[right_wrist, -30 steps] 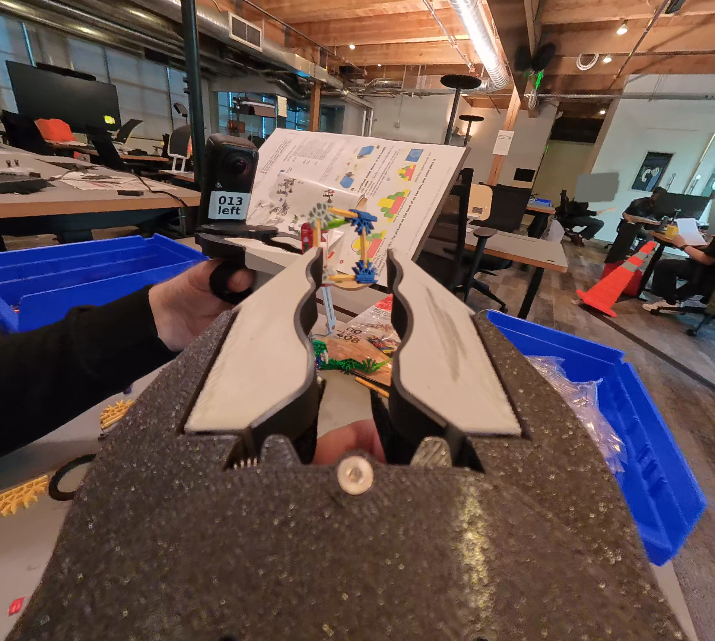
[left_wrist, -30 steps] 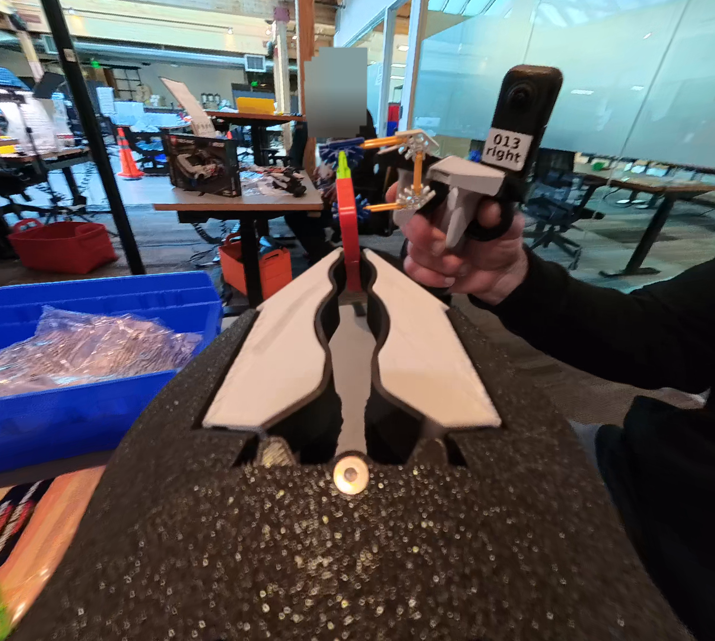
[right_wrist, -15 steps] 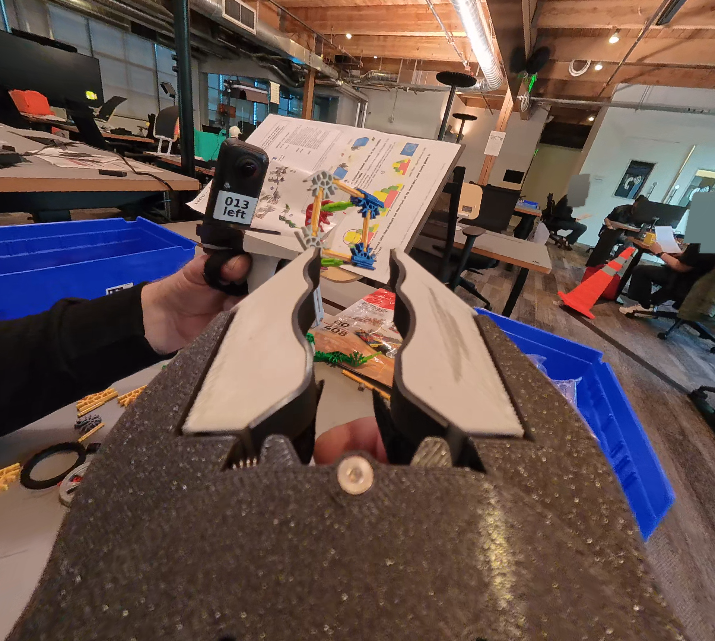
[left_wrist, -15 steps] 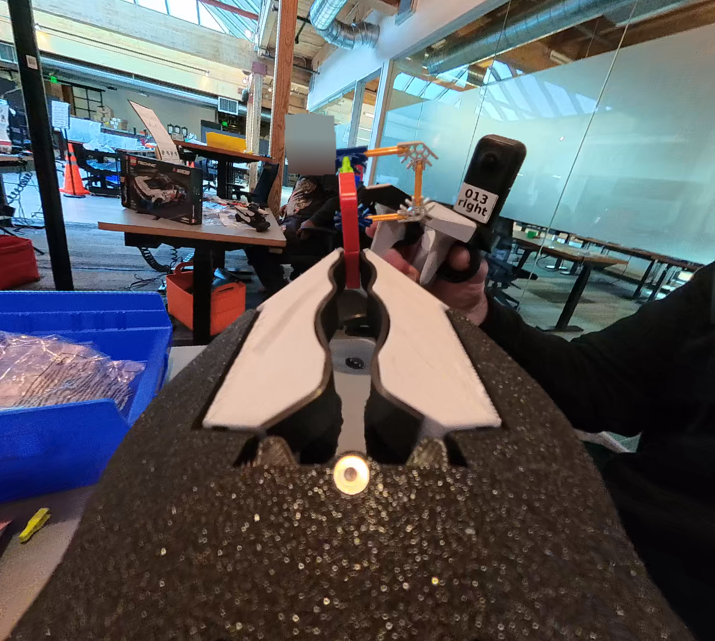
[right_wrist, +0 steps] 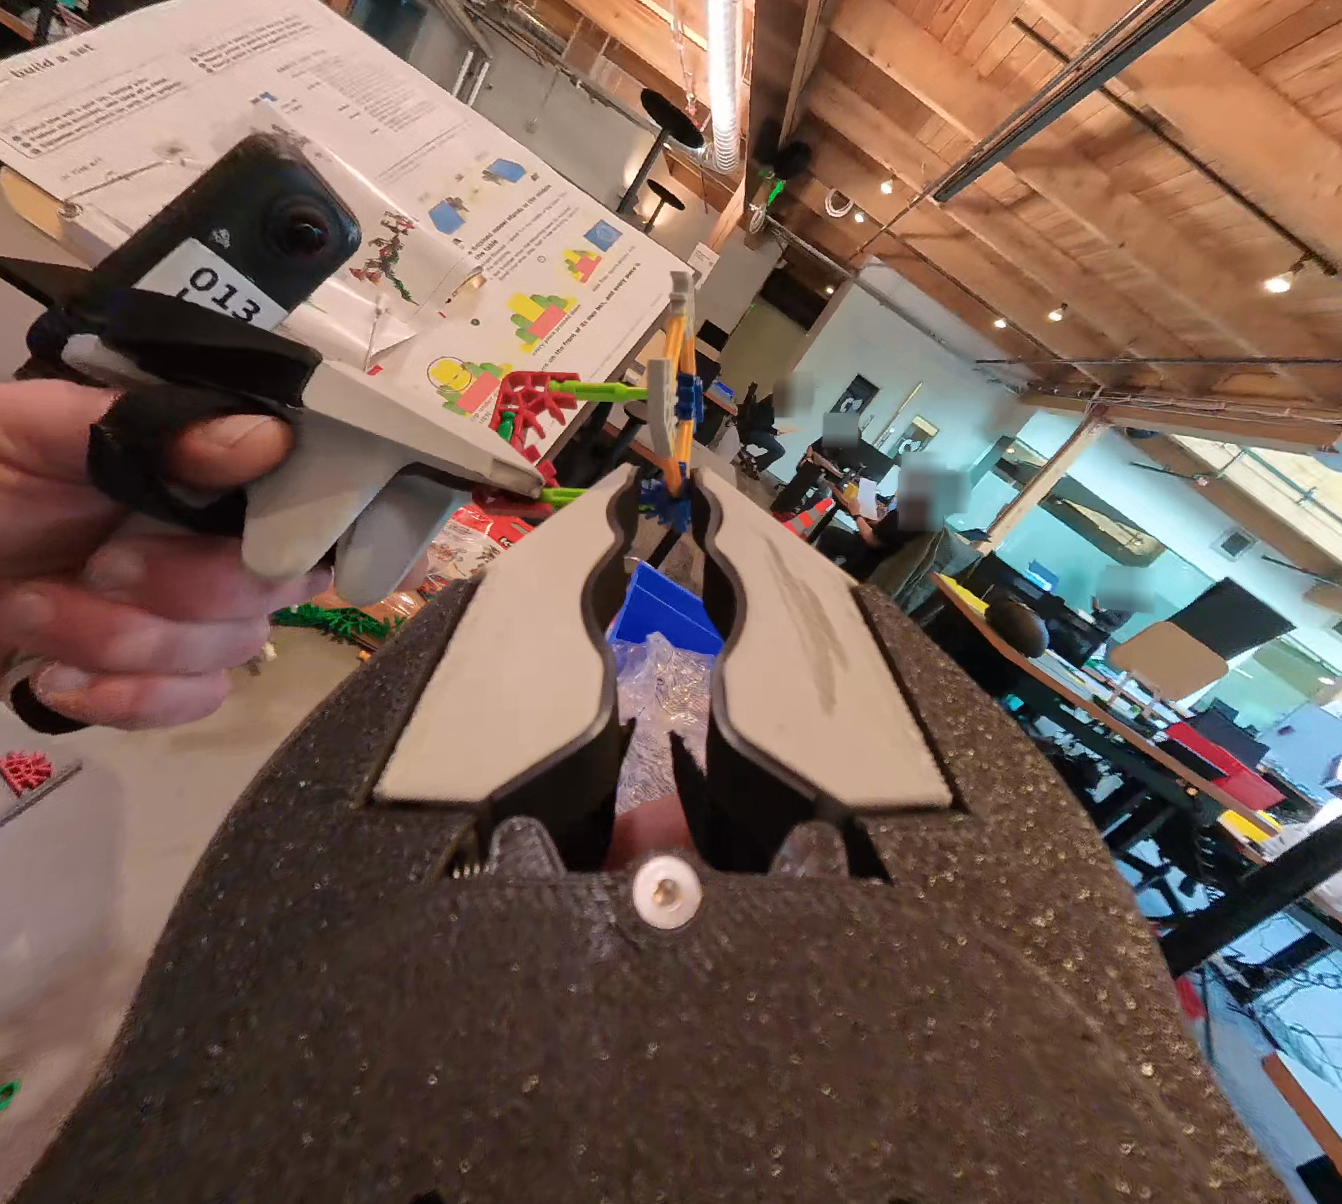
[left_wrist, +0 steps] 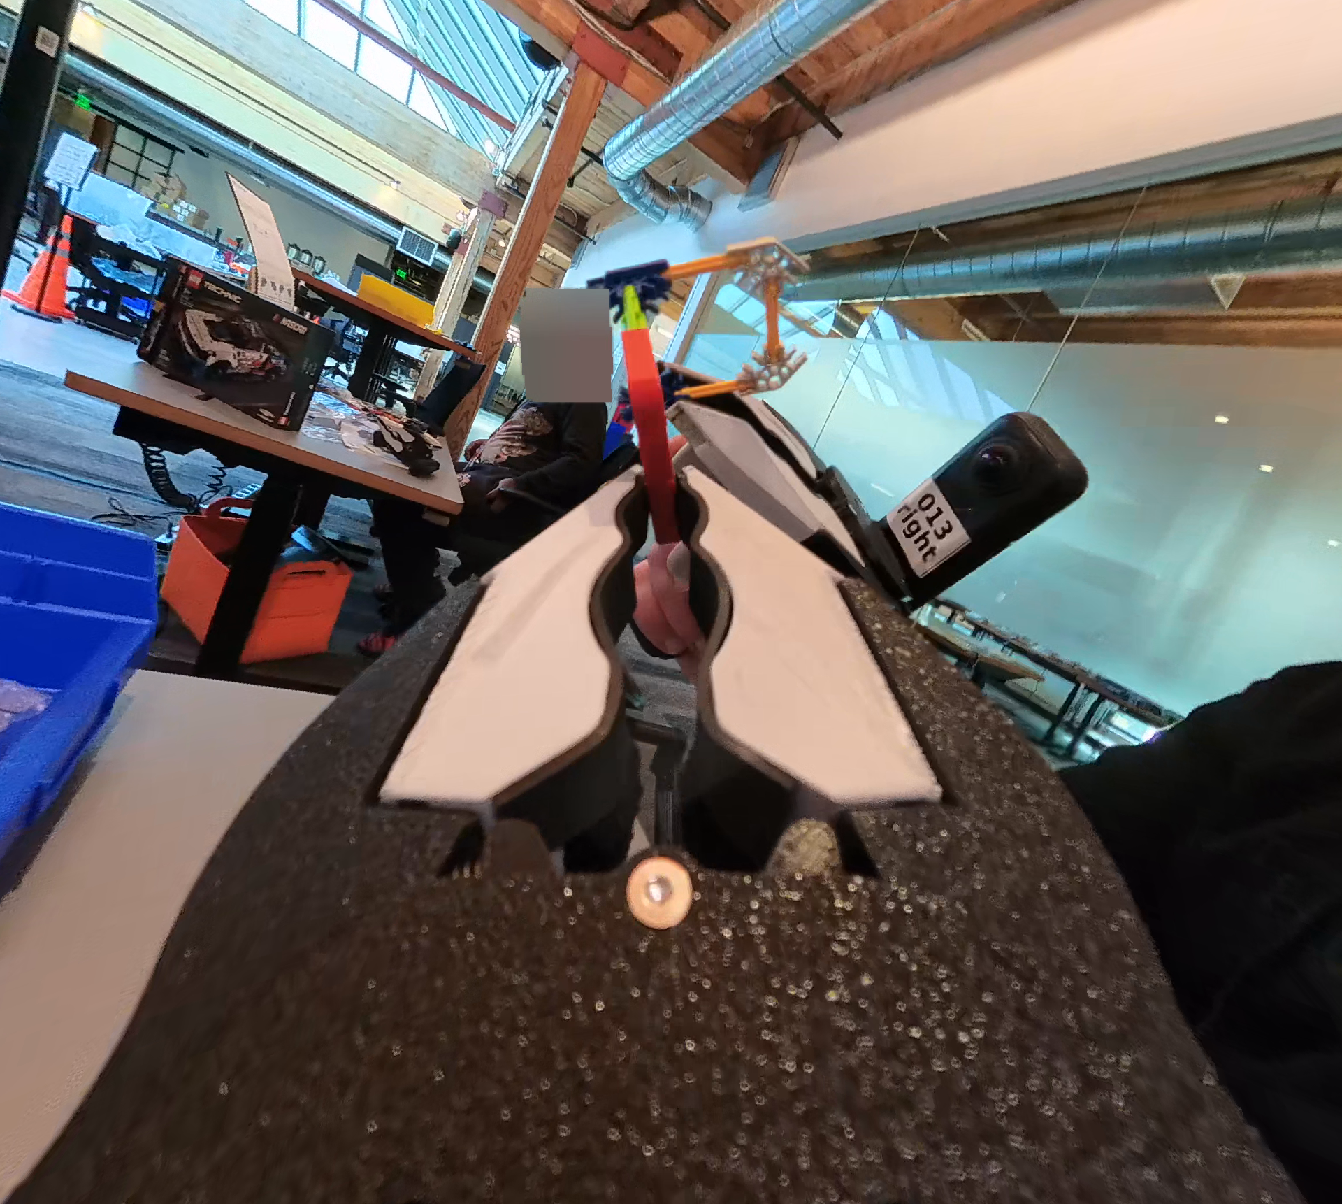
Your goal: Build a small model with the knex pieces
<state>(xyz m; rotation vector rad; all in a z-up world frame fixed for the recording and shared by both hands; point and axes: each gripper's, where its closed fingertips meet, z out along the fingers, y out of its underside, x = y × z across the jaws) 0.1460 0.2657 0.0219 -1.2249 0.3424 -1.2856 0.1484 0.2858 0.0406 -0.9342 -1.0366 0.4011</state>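
1. Left gripper [left_wrist: 659, 493]: white fingers clamped on a flat red plastic connector piece [left_wrist: 648, 414], centre of the left wrist view. The piece stands nearly upright out of the tips, leaning slightly left.
2. A lime-green rod [left_wrist: 630, 308] runs up from the red piece into a dark blue snowflake connector [left_wrist: 630, 284]. Orange rods [left_wrist: 771, 326] go on from there to pale grey connectors [left_wrist: 768, 260], upper centre of the frame. All one small rod-and-connector toy frame, held in the air.
3. Right gripper [right_wrist: 659, 492]: fingertips pinched on a lower blue connector [right_wrist: 664, 504] of the same frame, centre of the right wrist view. Orange and yellow rods rise from it to grey connectors [right_wrist: 661, 403].
4. In the right wrist view the left gripper comes in from the left edge, with a hand [right_wrist: 123, 559] around its handle and a black camera on top. Its tip meets the red connector [right_wrist: 529, 410] just left of the right gripper's tips.
5. Around it:
   - white printed instruction sheet [right_wrist: 377, 174] propped up, upper left of the right wrist view
   - blue plastic bin [right_wrist: 664, 610] with clear bags, seen between the right fingers
   - another blue bin [left_wrist: 65, 646] at the left edge of the left wrist view
   - white tabletop [left_wrist: 145, 806] below
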